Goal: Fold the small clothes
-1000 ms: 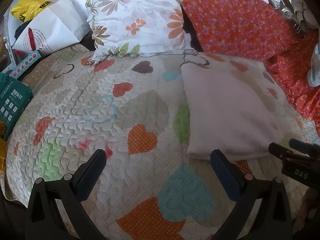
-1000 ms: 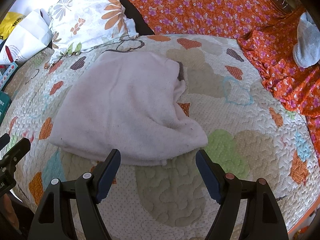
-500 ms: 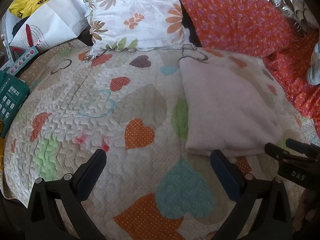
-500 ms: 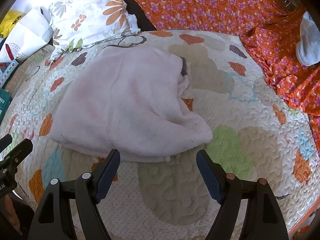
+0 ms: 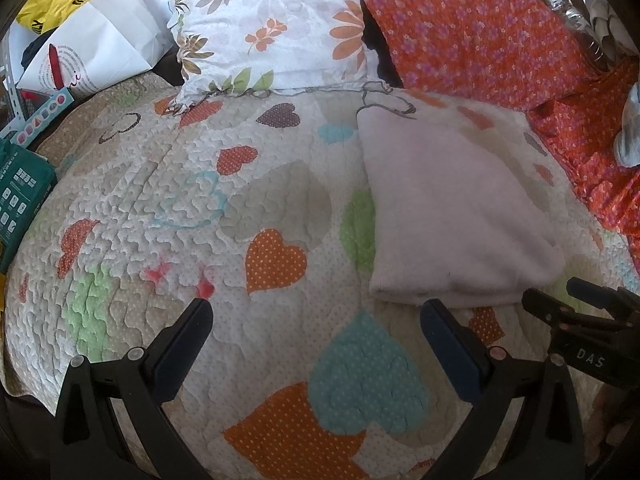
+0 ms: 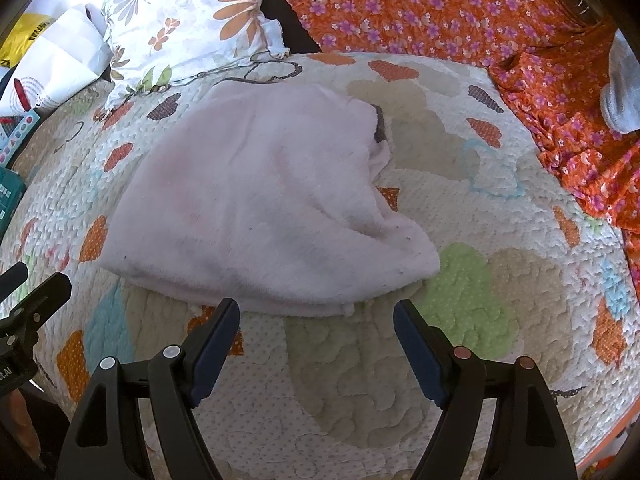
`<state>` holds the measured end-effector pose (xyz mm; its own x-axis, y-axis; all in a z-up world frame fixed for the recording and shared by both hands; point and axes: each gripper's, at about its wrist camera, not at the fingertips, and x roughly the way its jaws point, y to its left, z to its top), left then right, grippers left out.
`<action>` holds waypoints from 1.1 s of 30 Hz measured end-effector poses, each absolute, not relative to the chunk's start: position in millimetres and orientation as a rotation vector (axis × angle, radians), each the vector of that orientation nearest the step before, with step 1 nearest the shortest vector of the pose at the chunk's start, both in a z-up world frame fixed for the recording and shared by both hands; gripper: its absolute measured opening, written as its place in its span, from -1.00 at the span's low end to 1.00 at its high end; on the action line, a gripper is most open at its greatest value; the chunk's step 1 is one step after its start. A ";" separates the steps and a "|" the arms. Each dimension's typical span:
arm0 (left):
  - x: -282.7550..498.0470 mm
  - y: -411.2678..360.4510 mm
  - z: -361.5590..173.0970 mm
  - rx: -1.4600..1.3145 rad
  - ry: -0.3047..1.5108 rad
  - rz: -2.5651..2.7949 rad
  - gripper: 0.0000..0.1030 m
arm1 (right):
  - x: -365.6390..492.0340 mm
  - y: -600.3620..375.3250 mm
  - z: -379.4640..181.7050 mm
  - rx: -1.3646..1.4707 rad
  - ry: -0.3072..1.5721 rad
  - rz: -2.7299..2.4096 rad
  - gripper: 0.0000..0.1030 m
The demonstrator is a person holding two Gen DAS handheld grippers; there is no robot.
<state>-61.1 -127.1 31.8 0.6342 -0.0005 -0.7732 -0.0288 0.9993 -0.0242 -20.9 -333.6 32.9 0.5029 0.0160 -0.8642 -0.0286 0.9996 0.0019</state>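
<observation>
A pale pink garment point(image 6: 264, 204) lies folded on a quilt with coloured hearts point(image 6: 460, 320). In the left wrist view it point(image 5: 452, 216) lies to the right of centre. My right gripper point(image 6: 316, 316) is open and empty, just in front of the garment's near edge. My left gripper point(image 5: 316, 316) is open and empty over the bare quilt point(image 5: 200, 208), left of the garment; its right fingertip is close to the garment's near left corner. The right gripper's body point(image 5: 592, 336) shows at the right edge of the left wrist view.
A floral white pillow point(image 5: 276, 28) and an orange flowered cloth point(image 5: 480, 36) lie at the back. White and yellow bags point(image 5: 88, 48) and a green box point(image 5: 20, 196) sit at the left. A grey sock-like item point(image 6: 620, 92) lies on the orange cloth at right.
Both grippers have pulled back slightly from the garment, which sits a little farther away in both views. The jaws stay open and the garment has not moved.
</observation>
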 end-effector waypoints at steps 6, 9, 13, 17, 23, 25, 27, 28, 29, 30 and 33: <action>-61.1 -126.7 30.5 -0.035 0.887 0.015 1.00 | -21.1 -331.2 31.9 -0.013 1.048 0.029 0.63; -61.2 -126.8 29.5 -0.035 0.888 0.015 1.00 | -21.2 -330.8 31.9 -0.012 1.048 0.028 0.63; -61.4 -126.8 27.9 -0.035 0.891 0.015 1.00 | -21.2 -331.0 31.9 -0.012 1.048 0.027 0.63; -61.3 -125.5 25.9 -0.037 0.896 0.015 1.00 | -21.5 -330.5 31.5 -0.013 1.049 0.026 0.64; -60.3 -123.4 24.6 -0.046 0.911 0.011 1.00 | -21.7 -329.6 27.0 -0.007 1.063 0.027 0.64; -59.8 -122.9 24.3 -0.048 0.916 0.011 1.00 | -21.3 -330.6 26.1 -0.002 1.068 0.029 0.64; -59.9 -122.9 24.1 -0.049 0.918 0.011 1.00 | -20.7 -331.7 25.4 0.001 1.073 0.029 0.64; -59.4 -122.7 24.1 -0.050 0.920 0.010 1.00 | -20.2 -333.0 25.2 0.001 1.074 0.030 0.64; -59.4 -122.6 24.0 -0.051 0.921 0.009 1.00 | -20.1 -333.2 24.9 0.001 1.075 0.029 0.65; -59.5 -122.7 23.6 -0.052 0.923 0.008 1.00 | -19.9 -333.3 24.4 0.000 1.078 0.028 0.65; -58.9 -122.6 21.6 -0.056 0.937 0.006 1.00 | -18.8 -334.6 22.6 0.012 1.092 0.033 0.65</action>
